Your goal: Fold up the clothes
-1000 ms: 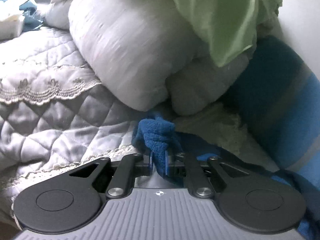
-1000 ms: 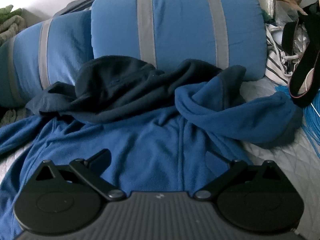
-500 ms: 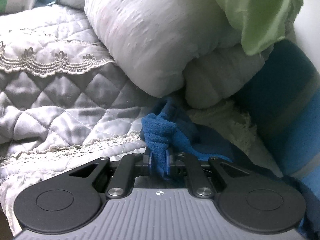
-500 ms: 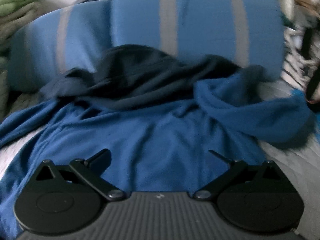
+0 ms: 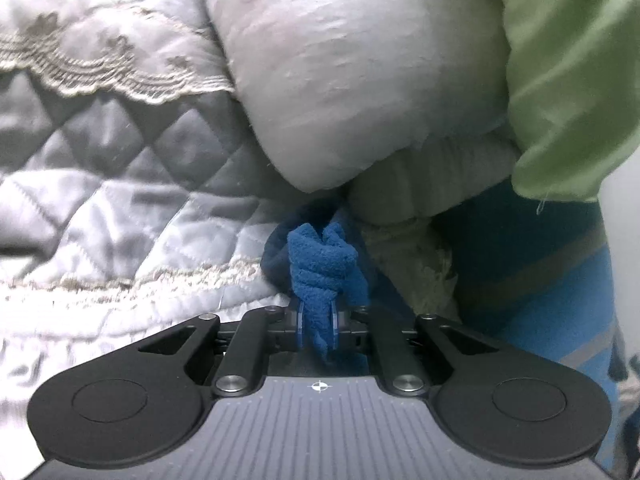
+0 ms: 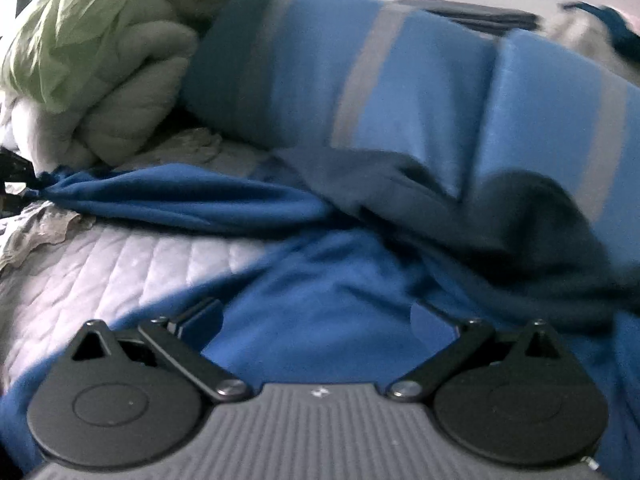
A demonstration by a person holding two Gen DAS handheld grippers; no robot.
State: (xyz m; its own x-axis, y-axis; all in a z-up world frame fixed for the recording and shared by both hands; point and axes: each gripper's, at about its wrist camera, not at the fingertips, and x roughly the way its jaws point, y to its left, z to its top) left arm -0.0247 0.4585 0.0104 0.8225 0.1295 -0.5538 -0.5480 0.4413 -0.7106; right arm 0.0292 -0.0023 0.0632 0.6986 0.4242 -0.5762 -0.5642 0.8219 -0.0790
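A blue fleece garment (image 6: 320, 292) lies spread on the quilted bed, with its dark navy hood part (image 6: 520, 224) bunched against the pillows. One sleeve (image 6: 180, 196) is stretched out to the left. My left gripper (image 5: 316, 320) is shut on the bunched sleeve end (image 5: 320, 264), held close to a white duvet. My right gripper (image 6: 316, 316) hovers open just above the garment's body, with nothing between its fingers.
Two blue pillows with grey stripes (image 6: 400, 80) lie behind the garment. A rolled white duvet (image 5: 340, 80) and a light green cloth (image 5: 568, 80) crowd the left side. The grey quilted bedspread (image 5: 120, 180) with lace trim covers the bed.
My left gripper has carried the sleeve end closer to the white duvet, pulling the sleeve taut. My right gripper has swung left over the garment and stays open.
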